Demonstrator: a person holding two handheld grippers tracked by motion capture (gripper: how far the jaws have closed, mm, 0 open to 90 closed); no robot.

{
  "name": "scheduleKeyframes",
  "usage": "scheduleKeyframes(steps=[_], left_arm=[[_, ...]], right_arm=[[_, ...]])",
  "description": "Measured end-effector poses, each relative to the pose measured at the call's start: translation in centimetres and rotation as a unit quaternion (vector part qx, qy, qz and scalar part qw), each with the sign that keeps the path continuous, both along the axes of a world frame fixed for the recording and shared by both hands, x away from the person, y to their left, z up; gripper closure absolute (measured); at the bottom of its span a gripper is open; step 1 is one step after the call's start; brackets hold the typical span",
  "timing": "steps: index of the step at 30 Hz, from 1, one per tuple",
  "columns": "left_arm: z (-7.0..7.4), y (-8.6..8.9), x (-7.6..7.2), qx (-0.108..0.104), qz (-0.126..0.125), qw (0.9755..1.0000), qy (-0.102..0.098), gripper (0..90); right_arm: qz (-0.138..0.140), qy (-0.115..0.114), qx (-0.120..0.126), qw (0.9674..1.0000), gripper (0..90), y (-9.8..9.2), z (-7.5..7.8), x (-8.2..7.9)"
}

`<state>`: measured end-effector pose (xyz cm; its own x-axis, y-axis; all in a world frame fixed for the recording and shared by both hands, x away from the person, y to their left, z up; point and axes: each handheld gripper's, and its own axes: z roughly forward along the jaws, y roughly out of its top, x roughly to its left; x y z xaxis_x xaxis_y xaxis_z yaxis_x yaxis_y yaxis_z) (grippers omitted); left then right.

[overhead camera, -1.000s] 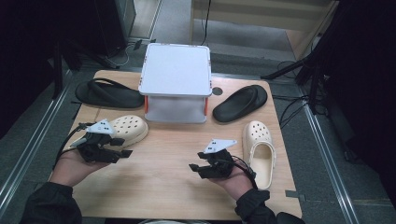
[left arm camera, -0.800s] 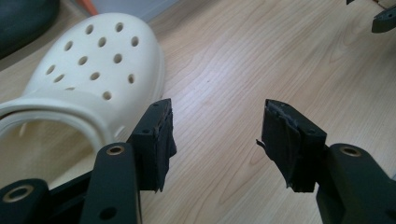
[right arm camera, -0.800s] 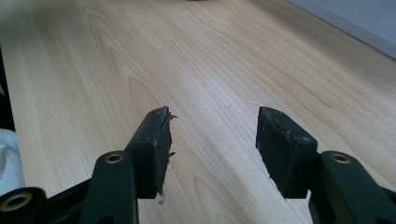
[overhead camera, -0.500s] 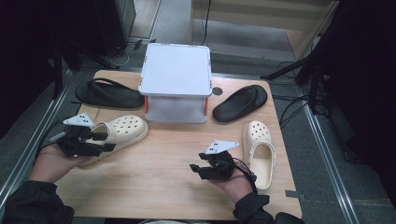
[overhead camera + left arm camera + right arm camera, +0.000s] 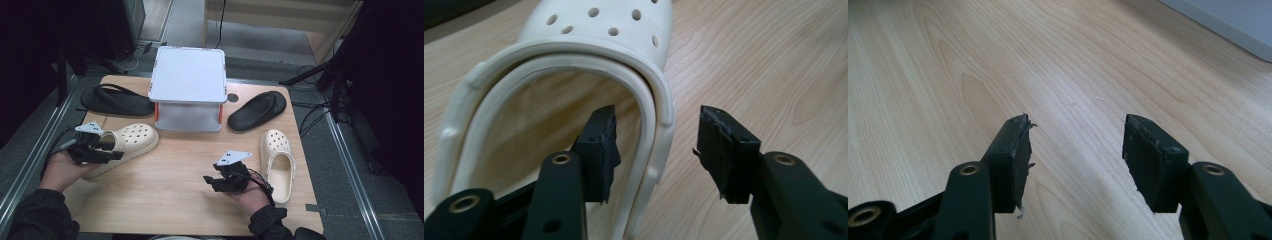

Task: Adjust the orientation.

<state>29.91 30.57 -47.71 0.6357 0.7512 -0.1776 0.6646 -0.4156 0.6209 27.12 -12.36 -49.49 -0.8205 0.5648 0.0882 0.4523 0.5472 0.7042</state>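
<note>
While closing, left gripper (image 5: 654,145) straddles cream clog (image 5: 574,65) rim — pads apart, wooden table (image 5: 774,60)

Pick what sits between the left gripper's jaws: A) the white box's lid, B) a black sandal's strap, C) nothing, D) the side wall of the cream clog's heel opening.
D: in the left gripper view the left gripper straddles the cream clog rim, one jaw inside the opening, one outside.

Cream perforated clog (image 5: 125,142) lies upright on the table's left, toe toward the middle
</note>
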Motion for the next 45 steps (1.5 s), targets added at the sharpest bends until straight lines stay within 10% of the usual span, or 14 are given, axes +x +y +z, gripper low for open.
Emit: scheduleKeyframes(steps=[10,32,45], left_arm=[[-0.8,-0.7,1.2,-0.002,-0.015,0.9999,-0.003,76.2],[3.1,-2.1,0.1,-0.014,-0.018,0.9997,-0.01,77.8],[3.8,-9.1,-0.5,-0.024,-0.078,0.9967,0.003,77.7]], right_arm=[[0.0,-0.002,-0.008,1.0,46.2,0.3,-0.3,0.1],[-0.015,-0.001,0.012,0.9998,46.3,-0.4,0.0,0.4],[-0.036,-0.01,0.027,0.9989,46.4,-1.3,0.5,0.2]])
